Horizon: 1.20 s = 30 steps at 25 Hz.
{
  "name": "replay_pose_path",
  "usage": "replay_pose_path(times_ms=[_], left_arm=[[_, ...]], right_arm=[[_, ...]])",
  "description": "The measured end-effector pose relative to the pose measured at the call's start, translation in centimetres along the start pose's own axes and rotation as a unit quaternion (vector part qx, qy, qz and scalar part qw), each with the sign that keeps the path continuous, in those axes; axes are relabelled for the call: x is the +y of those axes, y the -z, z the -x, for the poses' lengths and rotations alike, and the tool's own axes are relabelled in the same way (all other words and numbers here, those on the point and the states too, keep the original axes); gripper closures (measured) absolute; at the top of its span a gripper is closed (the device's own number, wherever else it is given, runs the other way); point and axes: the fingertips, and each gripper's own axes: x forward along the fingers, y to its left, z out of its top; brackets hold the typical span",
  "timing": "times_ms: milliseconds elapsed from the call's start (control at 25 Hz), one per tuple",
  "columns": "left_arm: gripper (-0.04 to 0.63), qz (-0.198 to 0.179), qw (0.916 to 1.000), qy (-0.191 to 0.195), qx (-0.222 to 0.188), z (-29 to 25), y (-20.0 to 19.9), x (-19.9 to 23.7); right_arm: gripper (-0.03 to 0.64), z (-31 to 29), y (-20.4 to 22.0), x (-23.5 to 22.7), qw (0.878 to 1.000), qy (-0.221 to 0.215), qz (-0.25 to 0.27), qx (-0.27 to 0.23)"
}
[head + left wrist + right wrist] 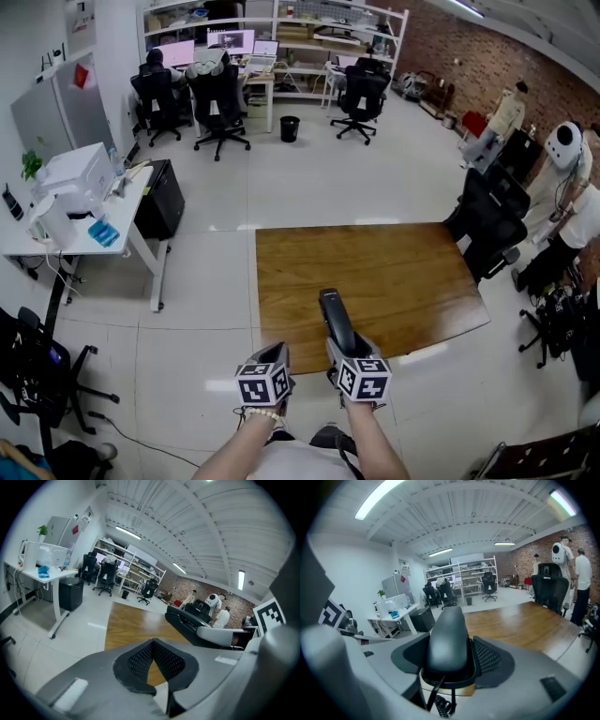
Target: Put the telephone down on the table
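The black telephone (336,323), gripped lengthwise, hangs above the wooden table (403,272) near its front edge.

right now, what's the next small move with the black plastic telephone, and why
Probably ease the right gripper forward and down: its jaws clamp the black telephone over the near edge of the brown wooden table, not yet resting on it.

To my left I see a white desk (127,202) bearing a printer (75,175), a black cabinet (159,199) just beside it. Farther off stand office chairs (218,98), a bin (290,128) and shelves (309,33); a brick wall (469,56) runs right.
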Motion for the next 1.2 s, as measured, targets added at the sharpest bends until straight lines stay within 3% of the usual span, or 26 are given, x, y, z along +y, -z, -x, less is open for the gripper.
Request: replay_pose_path(times_ms=[480,880,1200], left_arm=[[0.611,0.022,0.9996,-0.018,0.002,-1.3,-0.7,2.8],[0.611,0.011,0.9989,-0.044,0.006,-4.7,-3.3,4.9],[0.611,0.025,0.9977,-0.062,0.008,-7.1,-4.7,6.6]], right_arm=[[0.318,-7.2,2.0,-0.6,0.999,0.003,0.004,0.045],[0.318,-15.3,2.9,-1.6,0.997,-0.006,0.006,0.078],[0.318,-21.0,3.6,-2.2,0.994,-0.009,0.018,0.104]])
